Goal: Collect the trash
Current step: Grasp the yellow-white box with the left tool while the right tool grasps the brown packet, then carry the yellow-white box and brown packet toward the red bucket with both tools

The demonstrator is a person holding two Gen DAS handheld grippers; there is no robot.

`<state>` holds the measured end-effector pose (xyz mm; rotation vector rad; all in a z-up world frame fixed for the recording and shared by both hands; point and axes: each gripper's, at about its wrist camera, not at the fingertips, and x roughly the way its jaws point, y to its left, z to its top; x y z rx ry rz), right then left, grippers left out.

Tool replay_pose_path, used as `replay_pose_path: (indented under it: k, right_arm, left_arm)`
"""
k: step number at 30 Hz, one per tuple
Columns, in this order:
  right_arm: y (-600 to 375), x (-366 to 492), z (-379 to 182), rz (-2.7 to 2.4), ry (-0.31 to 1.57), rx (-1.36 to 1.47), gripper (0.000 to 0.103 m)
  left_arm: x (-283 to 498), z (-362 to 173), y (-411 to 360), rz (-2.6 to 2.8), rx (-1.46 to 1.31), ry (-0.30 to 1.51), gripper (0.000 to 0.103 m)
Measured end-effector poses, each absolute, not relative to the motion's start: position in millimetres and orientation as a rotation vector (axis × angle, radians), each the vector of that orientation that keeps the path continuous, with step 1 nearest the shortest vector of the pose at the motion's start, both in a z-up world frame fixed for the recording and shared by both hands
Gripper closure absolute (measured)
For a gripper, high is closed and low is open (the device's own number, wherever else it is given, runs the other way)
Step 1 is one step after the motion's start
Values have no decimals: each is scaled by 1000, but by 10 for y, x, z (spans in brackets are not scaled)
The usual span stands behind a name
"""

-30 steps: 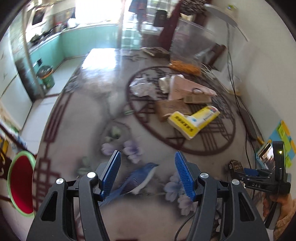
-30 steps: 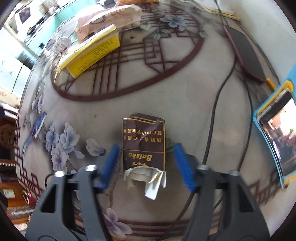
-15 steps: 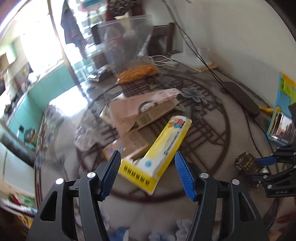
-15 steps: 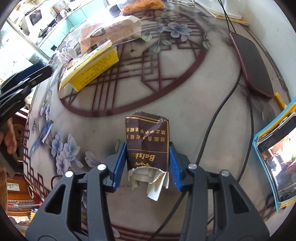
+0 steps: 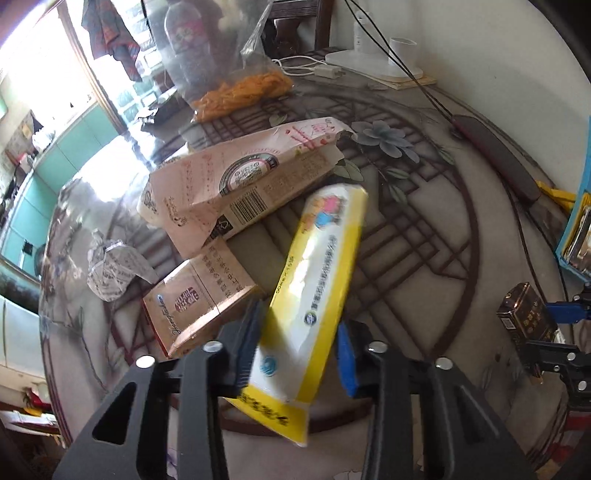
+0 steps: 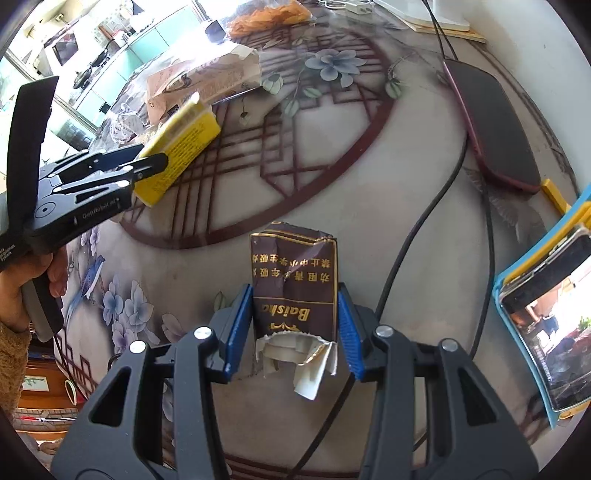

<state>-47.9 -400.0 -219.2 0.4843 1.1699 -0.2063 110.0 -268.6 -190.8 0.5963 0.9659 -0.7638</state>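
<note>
Domestic dining area: round flower-printed table with litter, far-left kitchen with teal cabinets, hanging clothes, wooden chair at far side.

The right gripper clamps a torn brown cigarette pack. Up-left of the pack, the left gripper grips a yellow box.

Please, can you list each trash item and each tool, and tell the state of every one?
left tool: just closed, shut on yellow box
right tool: shut on brown cigarette pack, torn open
pink carton: flattened, lying on table
tan cigarette box: lying flat
paper wad: crumpled
</note>
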Motion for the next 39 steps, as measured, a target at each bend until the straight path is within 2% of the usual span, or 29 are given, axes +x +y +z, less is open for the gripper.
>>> replay_pose_path:
  k: [6, 18, 39]
  right_arm:
    - [-4026, -431, -2133, -199, 1152, 485, 60]
    - [-3732, -161, -1948, -116, 1121, 429, 60]
    - [-3159, 113, -1890, -37, 1138, 313, 60]
  left_arm:
    - [1011, -1723, -2454, -741, 474, 945, 82]
    - [749, -1344, -1749, -692, 274, 962, 81]
    - [720, -1307, -886, -543, 149, 973, 82]
